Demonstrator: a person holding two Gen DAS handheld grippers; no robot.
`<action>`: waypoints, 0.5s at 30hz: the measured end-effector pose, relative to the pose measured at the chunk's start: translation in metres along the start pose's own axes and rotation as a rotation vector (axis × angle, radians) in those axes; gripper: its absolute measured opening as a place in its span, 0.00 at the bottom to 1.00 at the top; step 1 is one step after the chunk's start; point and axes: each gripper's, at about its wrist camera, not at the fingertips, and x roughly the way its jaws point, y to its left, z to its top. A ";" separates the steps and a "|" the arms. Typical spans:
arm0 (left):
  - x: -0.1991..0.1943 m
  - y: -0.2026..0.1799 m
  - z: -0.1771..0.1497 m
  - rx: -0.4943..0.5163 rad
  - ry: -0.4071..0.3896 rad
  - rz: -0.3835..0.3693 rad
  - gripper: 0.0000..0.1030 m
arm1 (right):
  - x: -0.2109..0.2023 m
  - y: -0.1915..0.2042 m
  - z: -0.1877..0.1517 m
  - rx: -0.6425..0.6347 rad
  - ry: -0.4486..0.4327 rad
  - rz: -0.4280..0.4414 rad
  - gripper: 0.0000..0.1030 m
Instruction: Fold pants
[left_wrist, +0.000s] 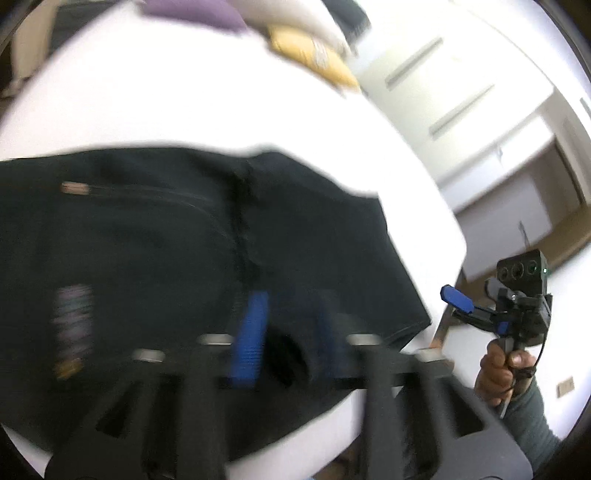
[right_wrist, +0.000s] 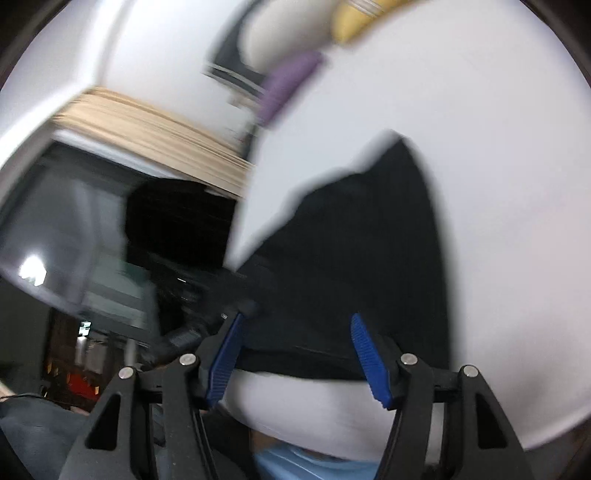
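While the black pants (left_wrist: 177, 236) lie spread on the white bed (left_wrist: 184, 110), your left gripper (left_wrist: 284, 332) hangs over their near edge with its jaws apart — blurred, nothing pinched between the blue pads (left_wrist: 251, 332). Your right gripper (right_wrist: 295, 354) is released too: its 2 blue pads (right_wrist: 369, 362) stand wide on either side of the pants' (right_wrist: 362, 251) hem, not pressing it. Beyond the pants, at the far end of the bed, sit a purple cushion (right_wrist: 288, 85) and a yellow one (right_wrist: 354, 22). Off the bed's right edge, your right hand (left_wrist: 498, 373) grips the other handle.
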 end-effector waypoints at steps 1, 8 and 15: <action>-0.028 0.012 -0.006 -0.053 -0.080 -0.004 0.94 | 0.011 0.009 0.002 -0.006 0.002 0.032 0.64; -0.152 0.106 -0.057 -0.369 -0.361 0.059 0.98 | 0.108 0.054 0.008 -0.001 0.083 0.185 0.64; -0.152 0.187 -0.090 -0.653 -0.343 0.040 0.98 | 0.111 0.050 0.001 0.081 0.074 0.252 0.64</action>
